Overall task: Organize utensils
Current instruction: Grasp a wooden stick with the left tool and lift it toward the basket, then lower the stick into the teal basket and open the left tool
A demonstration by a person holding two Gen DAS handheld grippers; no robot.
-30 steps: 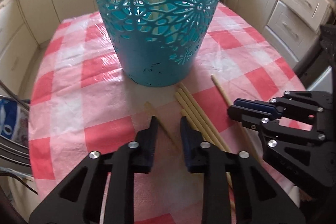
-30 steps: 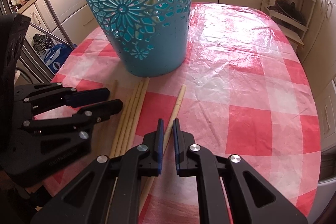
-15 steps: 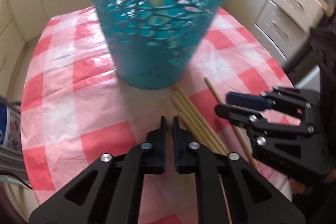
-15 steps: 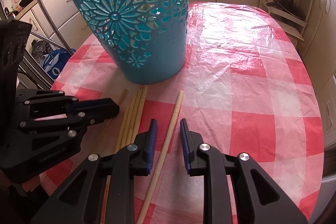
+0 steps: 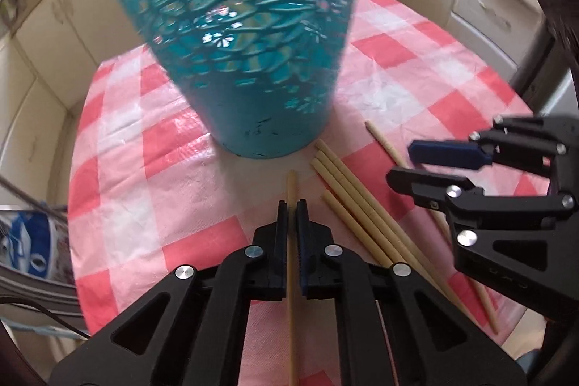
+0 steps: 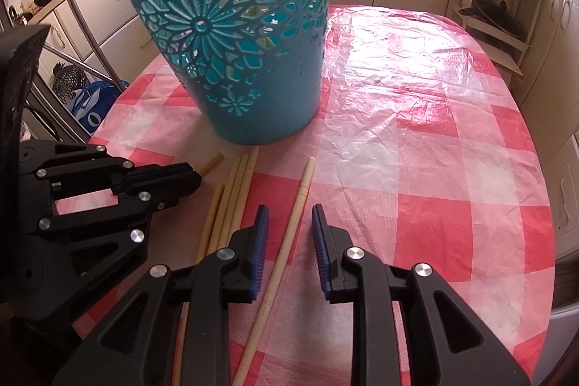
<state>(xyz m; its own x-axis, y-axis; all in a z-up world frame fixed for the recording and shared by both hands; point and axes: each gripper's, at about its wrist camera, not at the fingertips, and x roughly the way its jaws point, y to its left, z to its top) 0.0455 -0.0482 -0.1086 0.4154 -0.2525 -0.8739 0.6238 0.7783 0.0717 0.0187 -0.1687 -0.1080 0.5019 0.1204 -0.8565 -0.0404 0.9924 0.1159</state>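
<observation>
Teal cut-out basket (image 6: 235, 53) upright mid-table on checked tablecloth (image 6: 416, 169), bundled chopsticks (image 6: 231, 205) beside its base, left gripper (image 5: 292, 205) clamped on one chopstick (image 5: 291, 183), right gripper (image 6: 289, 223) opening astride a lone chopstick (image 6: 289, 234).

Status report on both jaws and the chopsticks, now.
Left gripper shut on one chopstick. Right gripper jaws opening around a loose chopstick, not gripping. Teal basket upright ahead, nothing blocking.

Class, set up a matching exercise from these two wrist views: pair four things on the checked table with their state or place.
Things:
1. left tool
2. right tool
3. teal plastic cut-out basket
4. bundle of four wooden chopsticks

States:
A. stands upright on the red-and-white checked tablecloth
B. lies flat between the two tools
C. shut on a single chopstick
D. straddles a lone chopstick, not pressing it

Pairs: 1-C, 2-D, 3-A, 4-B
</observation>
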